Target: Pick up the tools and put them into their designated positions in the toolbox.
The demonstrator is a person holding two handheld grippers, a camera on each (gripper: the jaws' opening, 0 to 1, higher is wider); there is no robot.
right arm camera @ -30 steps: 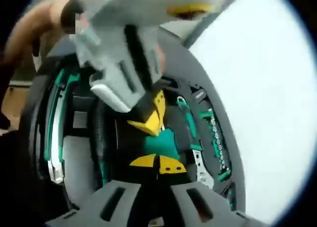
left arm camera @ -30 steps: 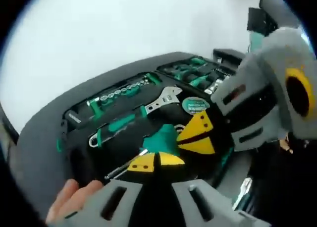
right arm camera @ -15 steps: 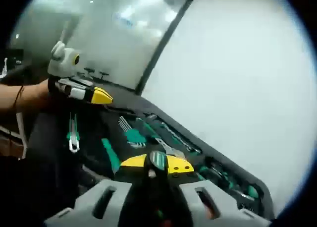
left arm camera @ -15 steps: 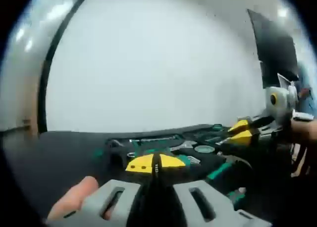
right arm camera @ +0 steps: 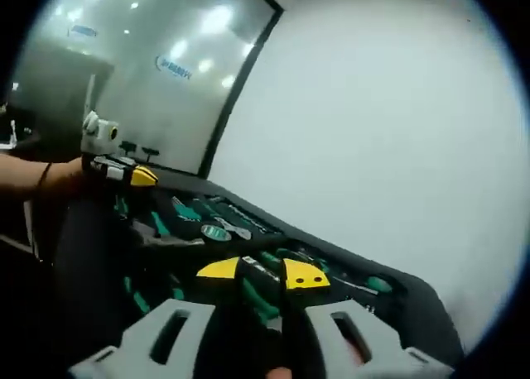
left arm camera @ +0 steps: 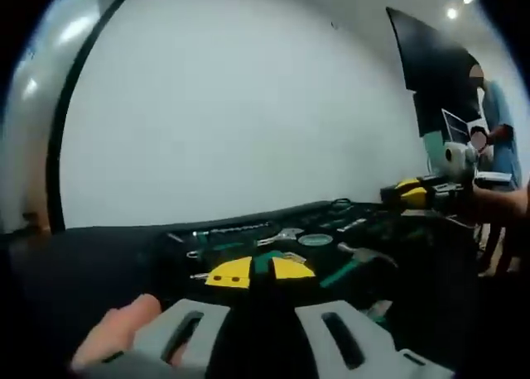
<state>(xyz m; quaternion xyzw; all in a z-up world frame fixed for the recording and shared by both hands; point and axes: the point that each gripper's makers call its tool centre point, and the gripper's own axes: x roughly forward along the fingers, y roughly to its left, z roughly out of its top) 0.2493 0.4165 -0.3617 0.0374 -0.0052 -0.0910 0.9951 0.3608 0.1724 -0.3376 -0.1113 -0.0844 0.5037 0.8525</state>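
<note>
Toolbox (left arm camera: 273, 238) lies open with green-handled tools; left claw (left arm camera: 259, 271) is clenched on nothing, right claw (right arm camera: 262, 273) clenched too, can't tell on what.

**Black case, teal grips, yellow tips**

In the left gripper view we see our left gripper (left arm camera: 259, 271) with grey jaws ending in yellow pads, each dotted with small black marks. Past it lies the black moulded toolbox (left arm camera: 124, 251), its tools showing teal-green handles and silvery steel, among them a silver wrench (left arm camera: 280, 237) and a round teal-and-white tape measure (left arm camera: 315, 240). The wall (left arm camera: 248, 106) behind is plain white. In the right gripper view our right gripper (right arm camera: 259, 273) repeats the scheme: grey body, yellow pads, black dots. A dark-framed glass panel (right arm camera: 141, 73) shows grey-green with white light spots.
</note>
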